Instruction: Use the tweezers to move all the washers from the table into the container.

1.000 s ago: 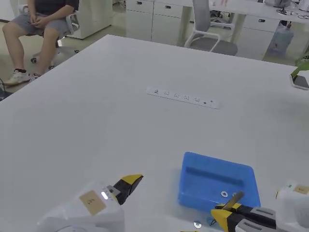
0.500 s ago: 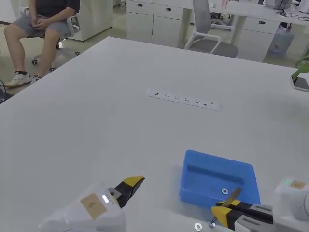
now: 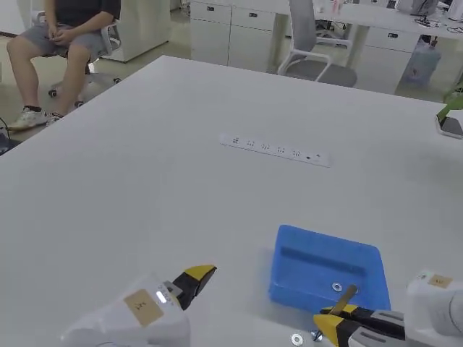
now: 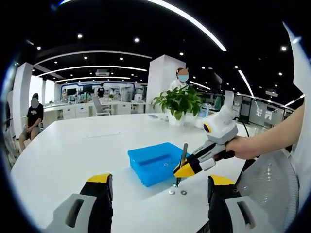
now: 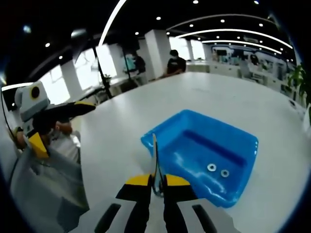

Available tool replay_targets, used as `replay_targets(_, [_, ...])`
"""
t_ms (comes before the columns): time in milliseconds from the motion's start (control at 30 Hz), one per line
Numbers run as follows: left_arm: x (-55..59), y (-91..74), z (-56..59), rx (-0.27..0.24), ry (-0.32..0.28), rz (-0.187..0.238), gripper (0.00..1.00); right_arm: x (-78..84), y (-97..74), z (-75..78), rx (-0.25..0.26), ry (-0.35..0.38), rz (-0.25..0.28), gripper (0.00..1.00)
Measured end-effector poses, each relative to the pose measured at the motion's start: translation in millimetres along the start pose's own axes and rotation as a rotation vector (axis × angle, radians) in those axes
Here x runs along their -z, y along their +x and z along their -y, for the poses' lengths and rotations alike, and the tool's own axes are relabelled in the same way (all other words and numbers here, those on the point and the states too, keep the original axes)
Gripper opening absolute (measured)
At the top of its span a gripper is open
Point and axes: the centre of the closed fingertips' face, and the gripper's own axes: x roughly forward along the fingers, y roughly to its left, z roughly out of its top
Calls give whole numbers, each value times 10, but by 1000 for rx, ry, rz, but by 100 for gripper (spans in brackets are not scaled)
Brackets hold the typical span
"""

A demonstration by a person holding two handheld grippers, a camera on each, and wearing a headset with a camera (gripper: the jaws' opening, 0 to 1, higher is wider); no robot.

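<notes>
Right claw (image 5: 155,180): clamped narrow on the tweezers (image 5: 154,155), which pointed down at the table (image 3: 181,181) just near of the blue container (image 3: 289,253).
Left claw (image 4: 160,179): wide, holding nothing, off to the left.
Loose washers (image 4: 171,192): two, side by side on the table beside the tweezer tip, just outside the container's near wall.
Banked washers (image 5: 211,167): two, inside the container.
Risks I logged: the thin tip could skate off a flat washer and flick it away; the tweezers could twist in the claw; the pair lay close, so one nudge could shift both.
</notes>
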Motion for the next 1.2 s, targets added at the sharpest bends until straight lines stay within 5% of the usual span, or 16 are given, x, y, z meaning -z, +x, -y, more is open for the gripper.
replay_targets(533, [5,5,29,5,10,-11,80,68,-31,-95,8,-227,-51,4])
replay_targets(733, [10,6,33,8,9,-13,80,39,-54,-87,20,-117,-22,4])
replay_targets(1200, [-5,10,79,38,-2,-6,80,-549,-350,-67,54,30,173,5])
